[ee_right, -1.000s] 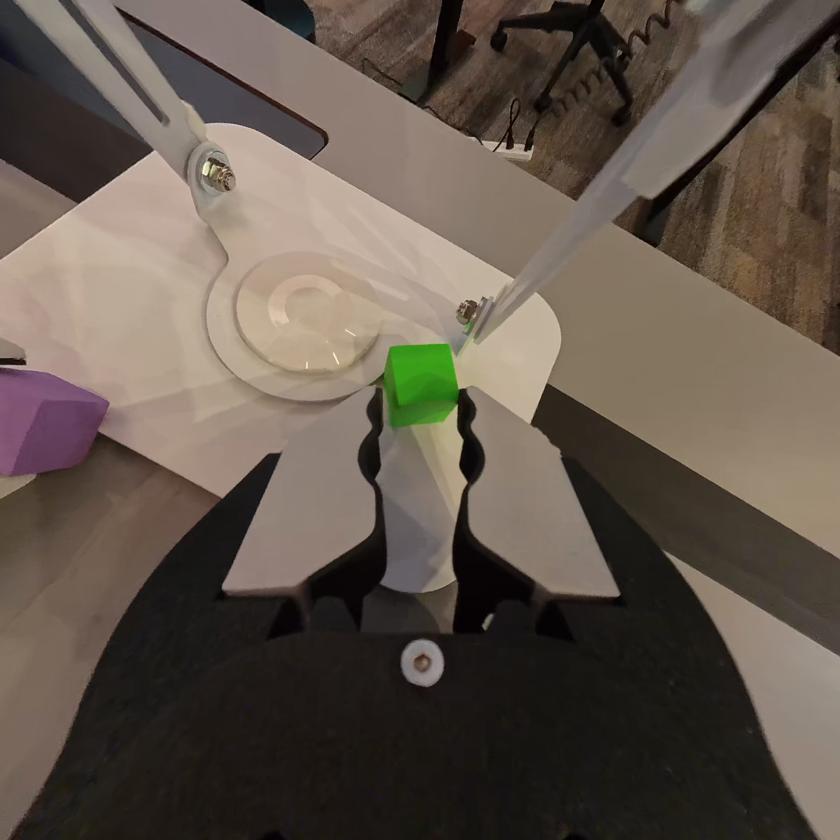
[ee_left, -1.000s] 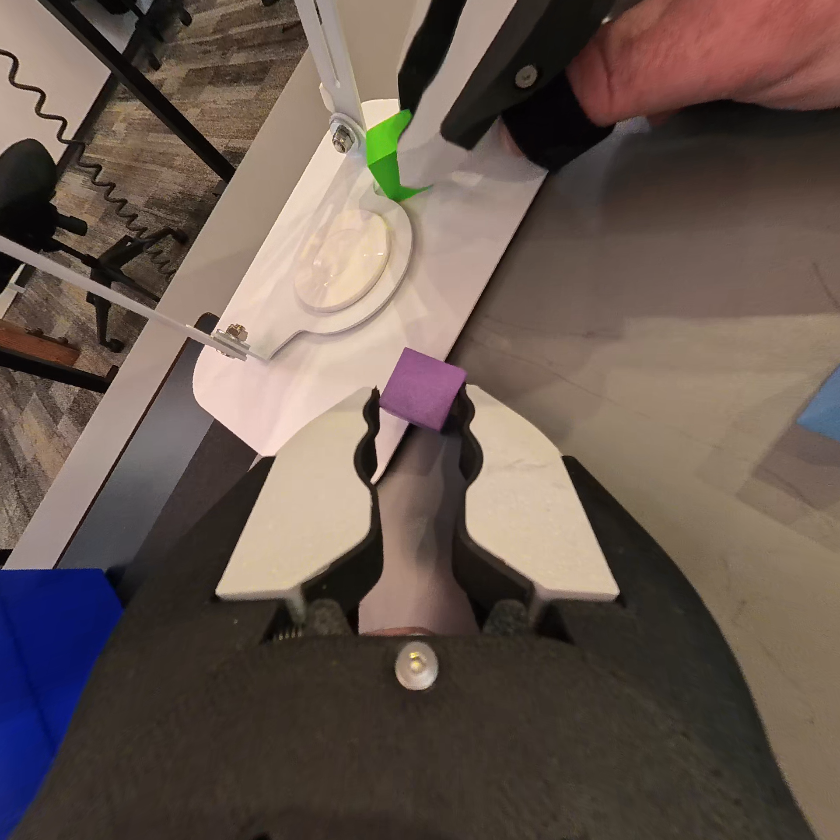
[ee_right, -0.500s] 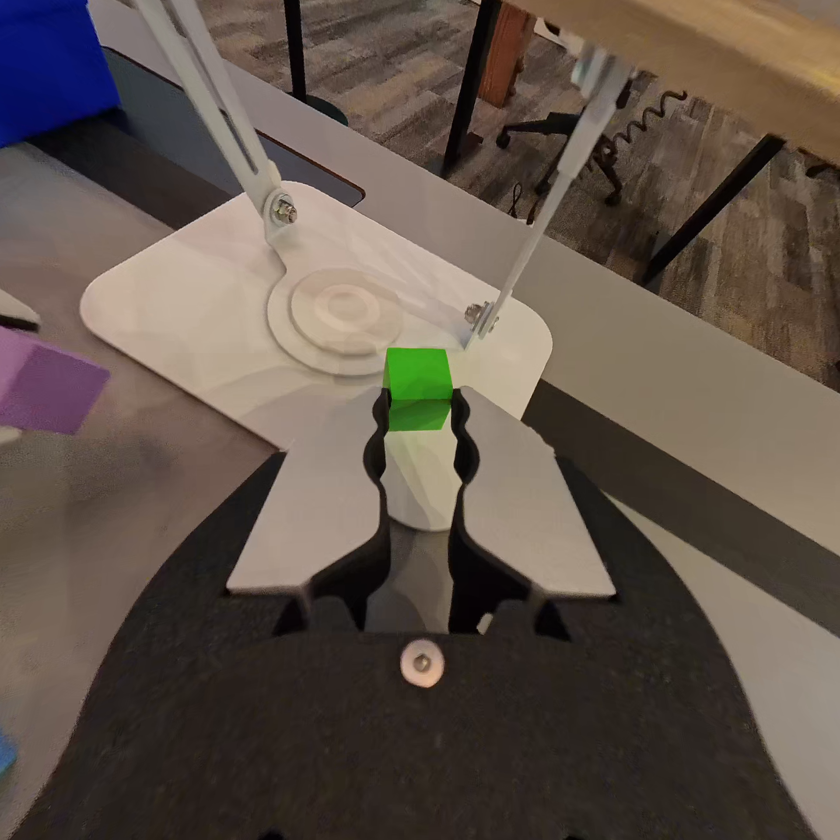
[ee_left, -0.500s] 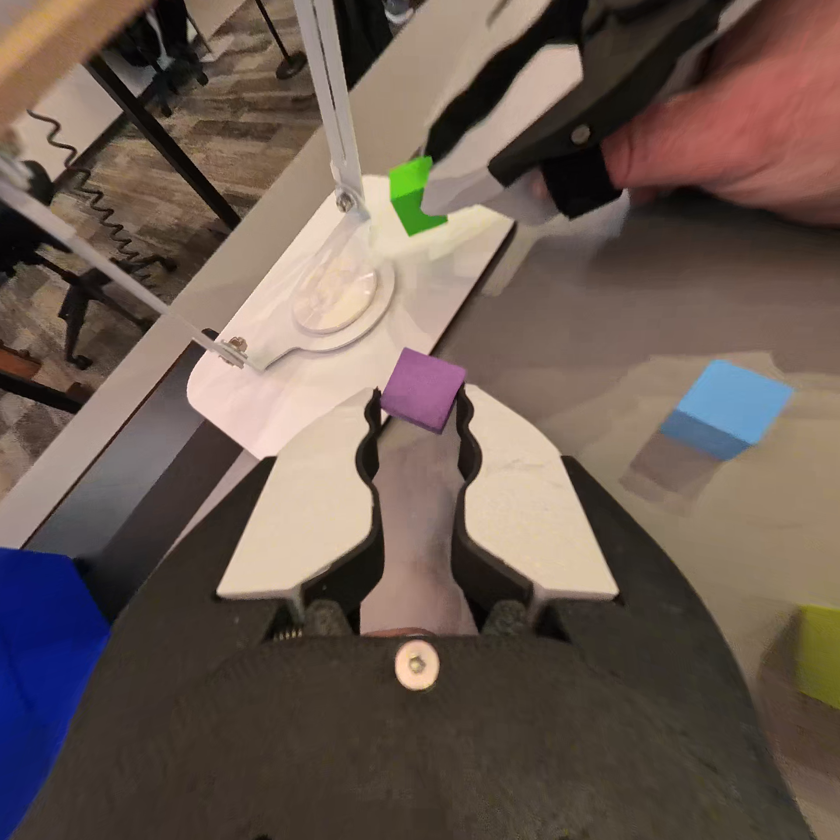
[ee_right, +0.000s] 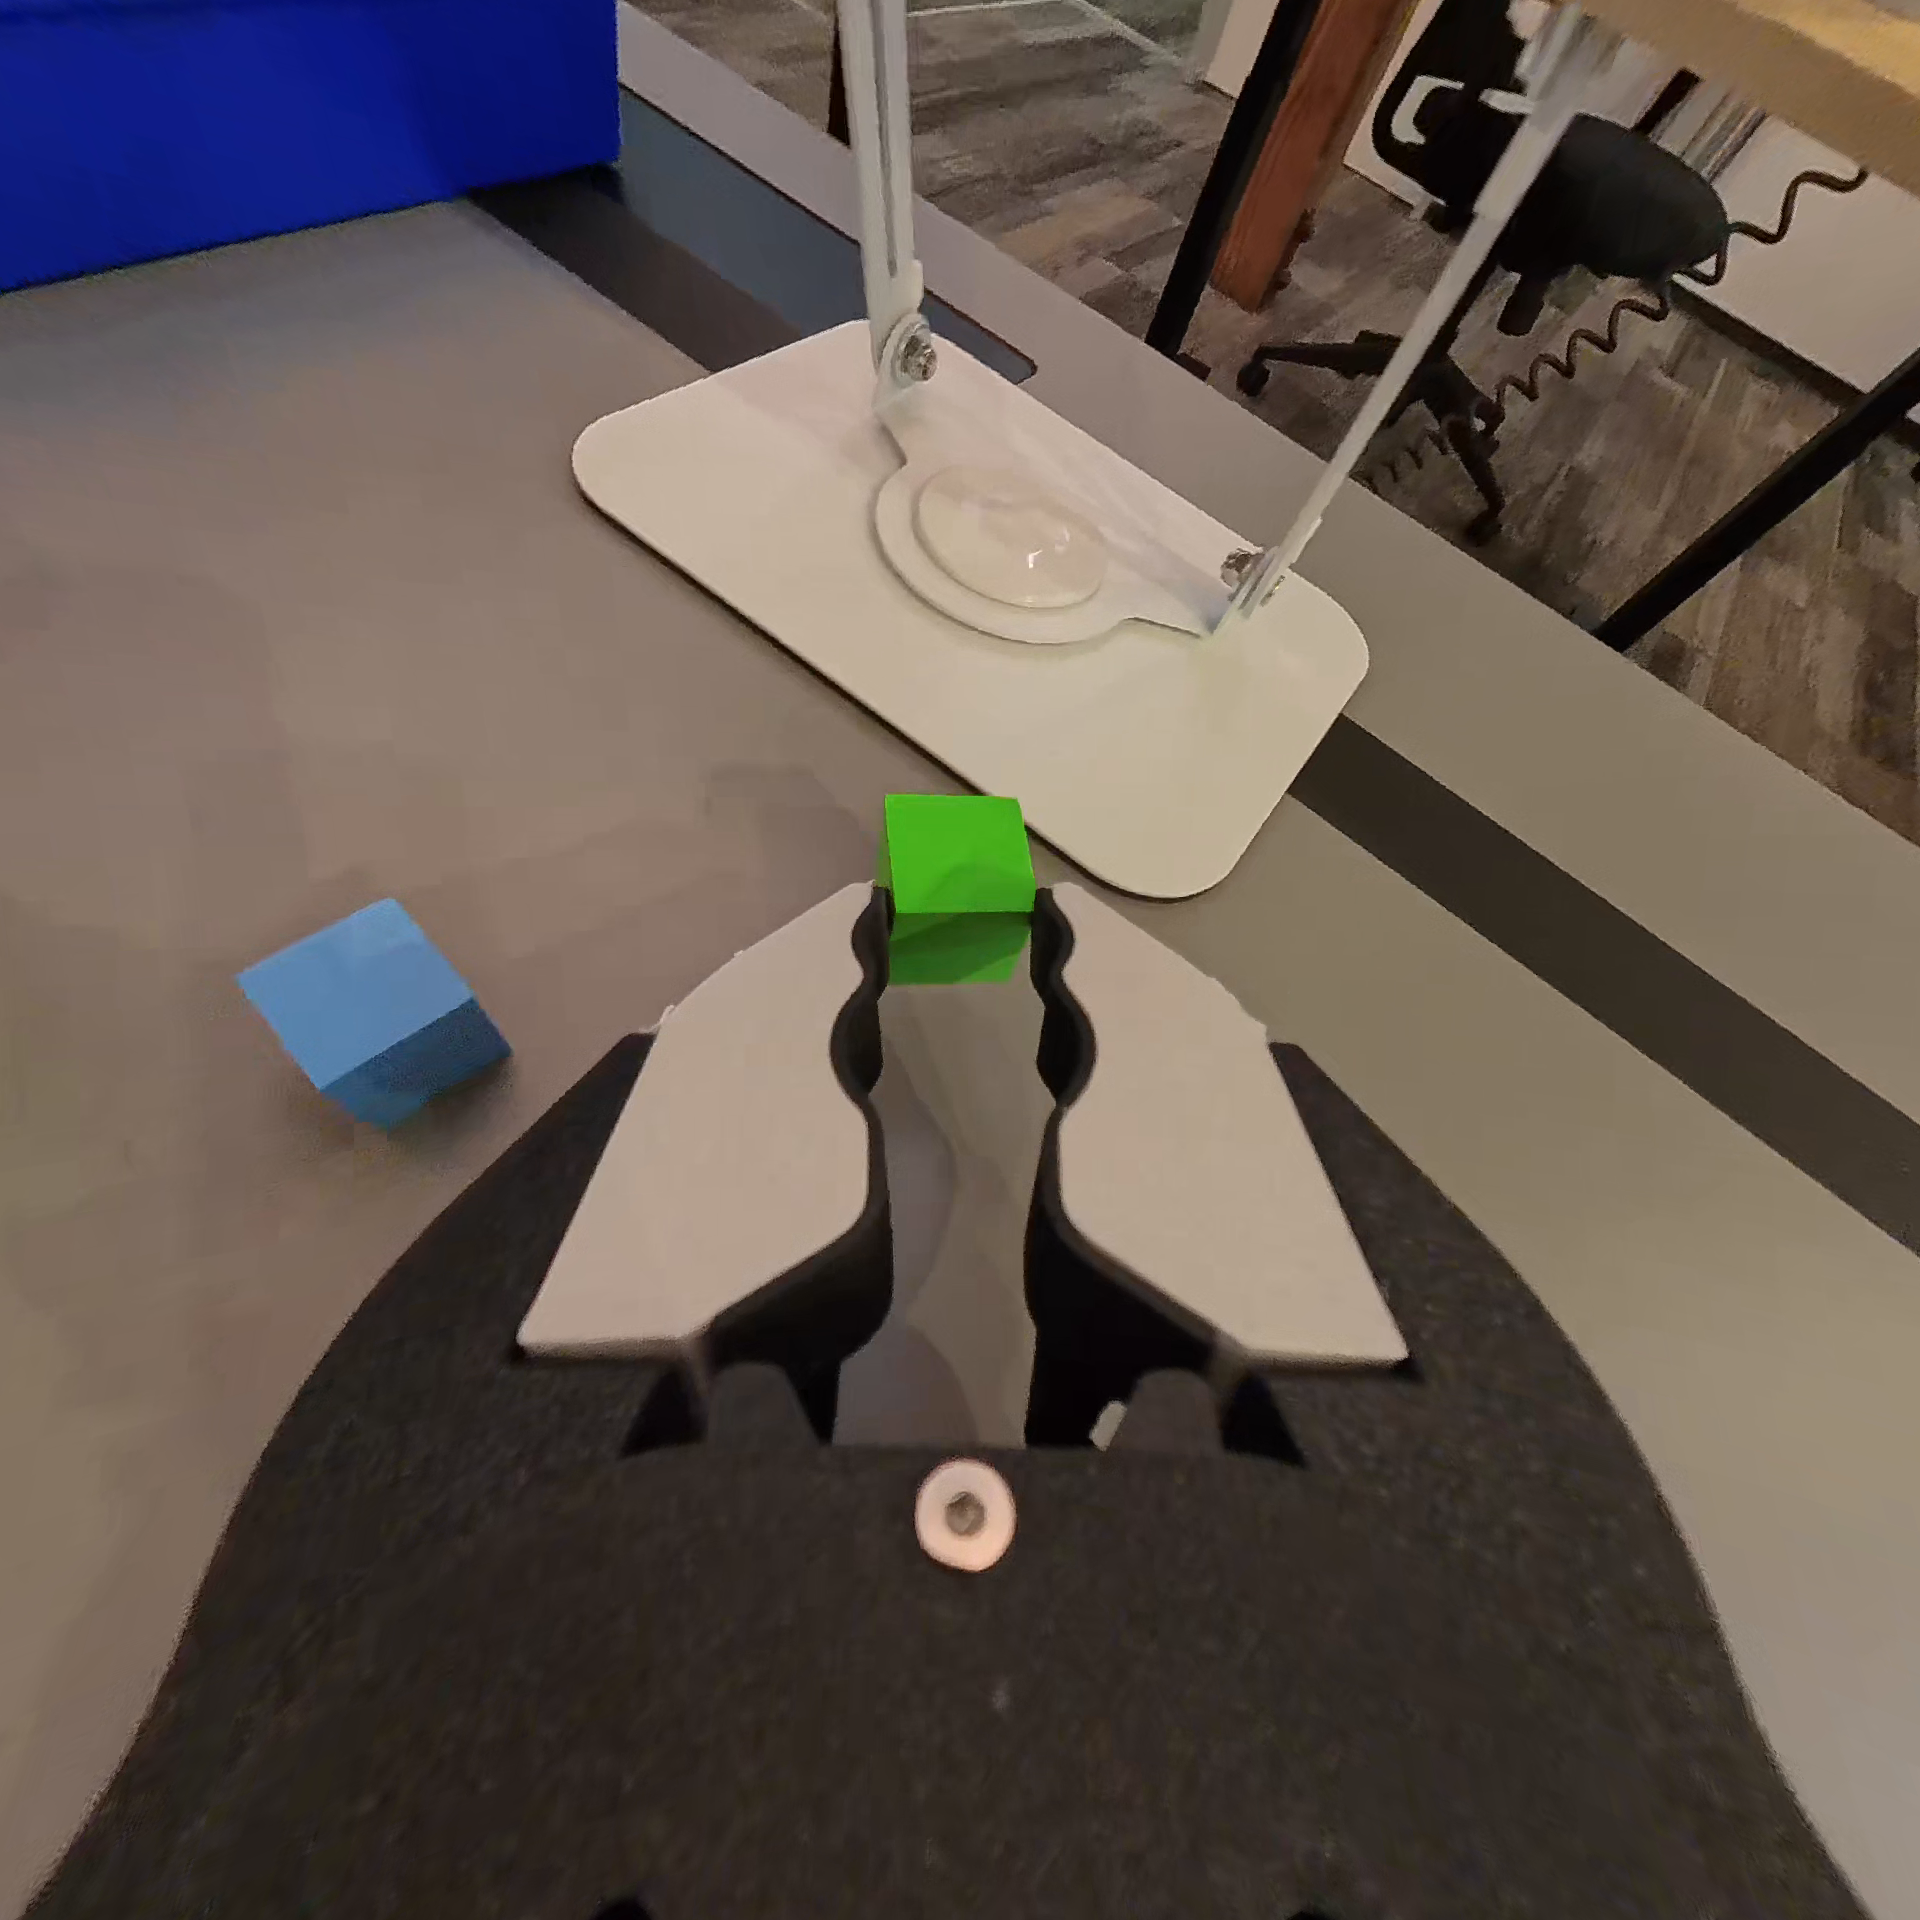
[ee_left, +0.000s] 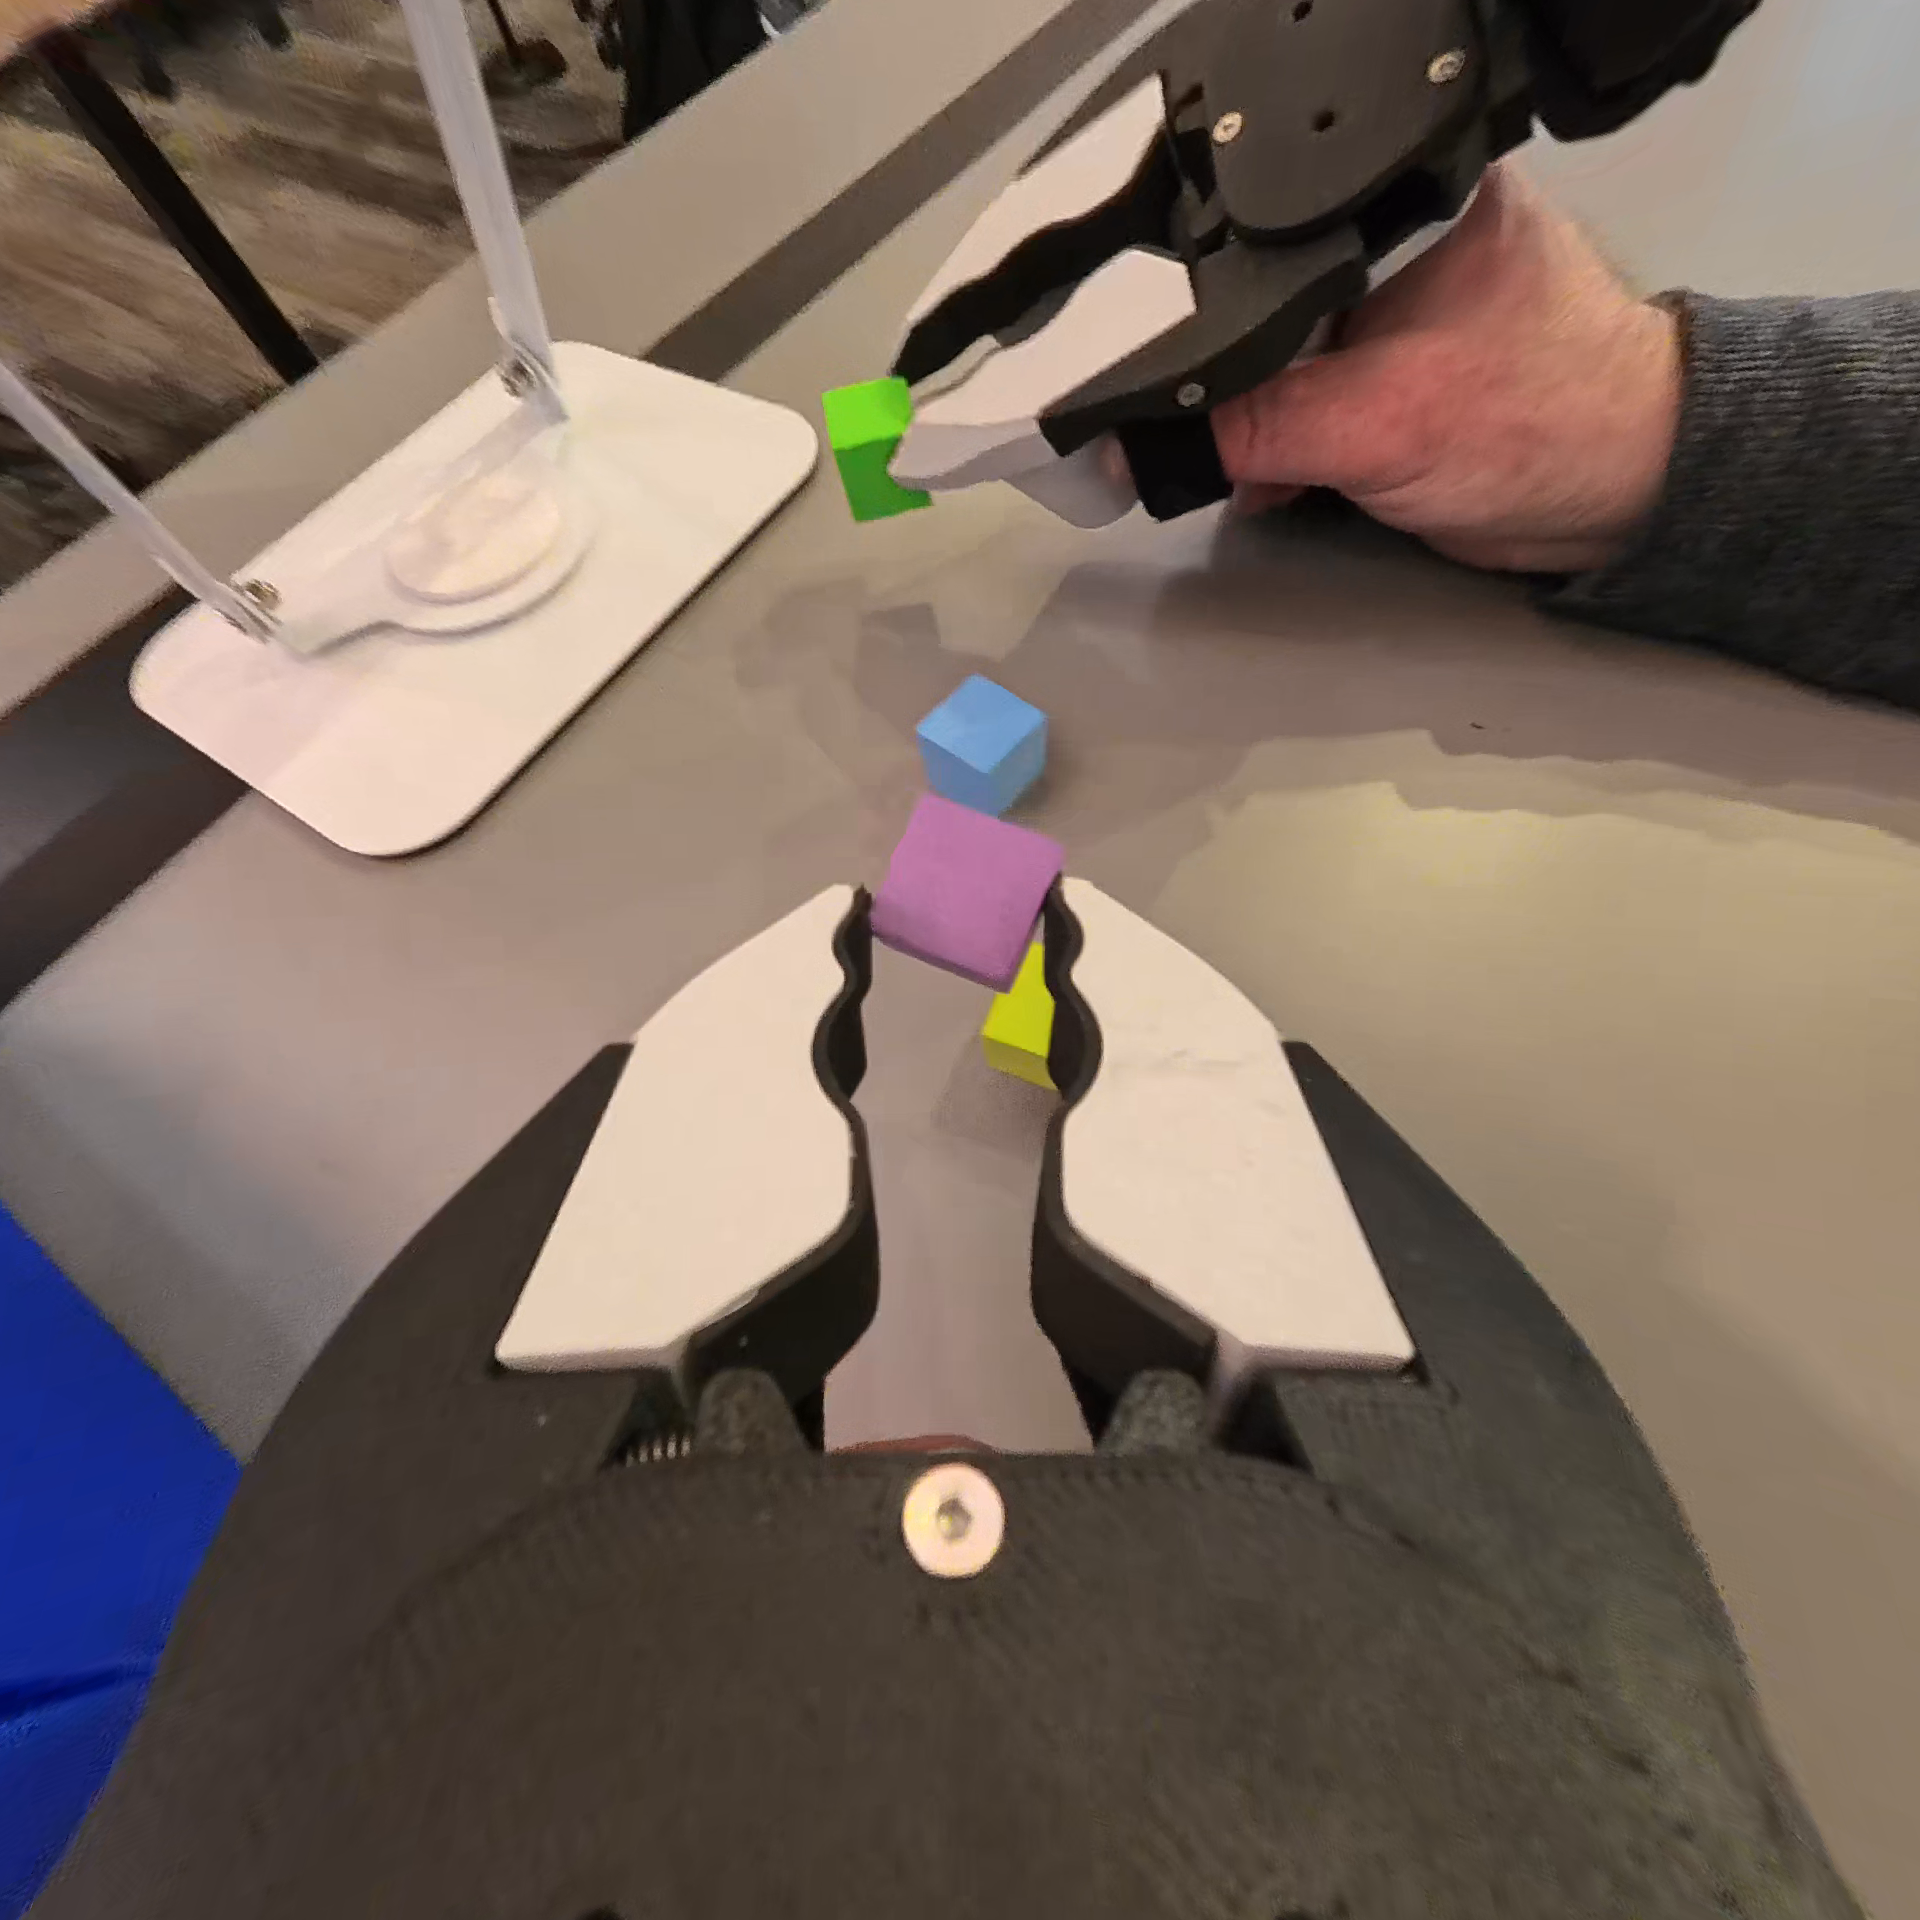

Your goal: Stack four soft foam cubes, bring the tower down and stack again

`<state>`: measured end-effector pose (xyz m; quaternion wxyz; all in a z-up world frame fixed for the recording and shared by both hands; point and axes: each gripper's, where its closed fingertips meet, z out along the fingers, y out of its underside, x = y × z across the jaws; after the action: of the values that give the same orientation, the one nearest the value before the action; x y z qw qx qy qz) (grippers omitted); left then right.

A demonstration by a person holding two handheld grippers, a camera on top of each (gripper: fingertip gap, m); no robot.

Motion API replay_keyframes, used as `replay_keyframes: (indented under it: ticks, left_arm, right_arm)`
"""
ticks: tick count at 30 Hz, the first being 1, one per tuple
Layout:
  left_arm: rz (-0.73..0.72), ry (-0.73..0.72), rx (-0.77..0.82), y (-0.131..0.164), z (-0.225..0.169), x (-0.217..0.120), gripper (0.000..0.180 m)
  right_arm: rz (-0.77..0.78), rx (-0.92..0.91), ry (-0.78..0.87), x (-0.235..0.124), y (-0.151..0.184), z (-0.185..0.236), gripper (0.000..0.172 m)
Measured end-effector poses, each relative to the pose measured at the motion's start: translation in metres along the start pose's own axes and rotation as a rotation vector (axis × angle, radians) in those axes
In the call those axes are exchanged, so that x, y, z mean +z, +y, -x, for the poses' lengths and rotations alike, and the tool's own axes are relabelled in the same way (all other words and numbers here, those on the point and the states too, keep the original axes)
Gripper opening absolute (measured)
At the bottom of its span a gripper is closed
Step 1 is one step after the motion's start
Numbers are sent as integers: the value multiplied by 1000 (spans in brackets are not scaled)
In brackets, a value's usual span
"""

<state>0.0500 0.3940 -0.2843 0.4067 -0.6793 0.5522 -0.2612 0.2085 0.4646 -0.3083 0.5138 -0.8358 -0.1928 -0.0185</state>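
Left wrist view. Purple cube [ee_left: 966, 894] pinched between the fingertips of the left tool [ee_left: 954, 914], both pads pressing its sides, carried clear of the grey surface [ee_left: 1455, 1039]. Cube turned cornerwise, its top face tipped toward the camera and one edge leading down to the right; no long axis to speak of, being a cube. Yellow cube [ee_left: 1021, 1023] resting on the surface just under and behind it, partly hidden by the right finger. Blue cube [ee_left: 982, 743] resting farther ahead, apart from the yellow one, a corner toward the camera. Right tool [ee_left: 906, 421] farther off, held in a hand [ee_left: 1455, 416], closed on a green cube [ee_left: 871, 447] lifted above the surface beside the white lamp base [ee_left: 447, 623].

Right wrist view. Green cube [ee_right: 956, 883] clamped squarely between the tips of the right tool [ee_right: 956, 914], top face level, front face toward the camera, edges in line with the fingers. Blue cube [ee_right: 374, 1013] lying loose on the surface to the left, skewed, well apart from the tool. Lamp base [ee_right: 1039, 727] just beyond the green cube.

Progress, as judged: no tower standing; two cubes in the air, two singly on the surface. Probably at the start of a stacking round, with every placement left to make.
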Motion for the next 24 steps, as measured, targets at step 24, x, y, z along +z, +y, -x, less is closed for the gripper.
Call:
replay_keyframes:
  ticks: [24]
  left_arm:
    - [204,-65,81,22,-19,10,31]
  right_arm:
    - [19,-30,-64,7,-1,14,26]
